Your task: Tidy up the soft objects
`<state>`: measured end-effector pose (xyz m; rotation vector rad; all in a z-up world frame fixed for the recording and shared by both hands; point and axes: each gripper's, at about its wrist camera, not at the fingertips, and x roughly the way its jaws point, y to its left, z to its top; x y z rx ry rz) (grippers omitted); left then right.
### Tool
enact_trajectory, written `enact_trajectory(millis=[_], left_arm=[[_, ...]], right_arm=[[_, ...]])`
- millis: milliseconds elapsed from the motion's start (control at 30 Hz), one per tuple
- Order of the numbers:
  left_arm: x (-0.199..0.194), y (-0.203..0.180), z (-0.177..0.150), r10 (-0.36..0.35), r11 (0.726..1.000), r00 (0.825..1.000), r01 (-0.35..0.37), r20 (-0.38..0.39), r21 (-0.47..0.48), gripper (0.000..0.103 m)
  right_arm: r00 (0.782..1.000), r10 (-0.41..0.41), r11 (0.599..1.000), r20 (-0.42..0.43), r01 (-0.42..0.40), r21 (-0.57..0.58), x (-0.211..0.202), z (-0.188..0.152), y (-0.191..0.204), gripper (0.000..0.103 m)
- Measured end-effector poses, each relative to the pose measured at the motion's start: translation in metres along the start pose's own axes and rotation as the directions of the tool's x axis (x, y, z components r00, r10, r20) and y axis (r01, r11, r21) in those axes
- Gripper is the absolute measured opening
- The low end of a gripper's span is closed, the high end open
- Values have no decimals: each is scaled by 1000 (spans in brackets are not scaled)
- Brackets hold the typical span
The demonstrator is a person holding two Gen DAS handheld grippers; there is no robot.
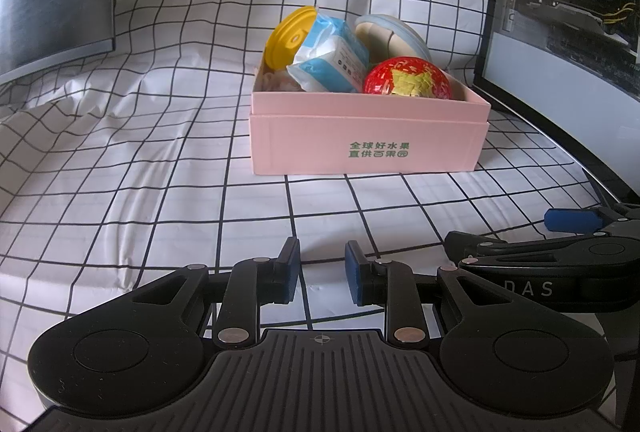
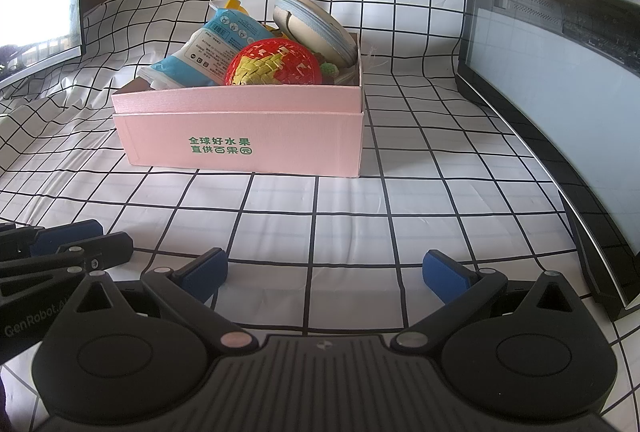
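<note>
So the pink box (image 1: 368, 142) is our landmark here, and all the soft stuff sits piled inside it: red-and-yellow woven ball (image 1: 406, 79) at the front, blue-white tissue pack (image 1: 330, 62) leaning behind it, a round zip pouch (image 2: 316, 28) at the back, plus a yellow lid (image 1: 288, 36). Both grippers sit in front of the box, near each other, holding nothing: the left gripper (image 1: 322, 272) has a narrow gap, and the right gripper (image 2: 324, 274) is spread wide (we guess for the bulky ball).

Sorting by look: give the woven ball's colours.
Red with yellow patches; the woven ball shows best in the right wrist view.
</note>
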<state>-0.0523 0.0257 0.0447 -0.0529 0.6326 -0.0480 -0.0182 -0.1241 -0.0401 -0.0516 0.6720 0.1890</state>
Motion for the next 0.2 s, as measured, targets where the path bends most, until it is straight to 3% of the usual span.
enact_trajectory(millis=[200], left_arm=[[0,-1,0,1,1000,1000,-1,0,1,27]], right_arm=[[1000,0,1000,0,0,0,0,0,0,103]])
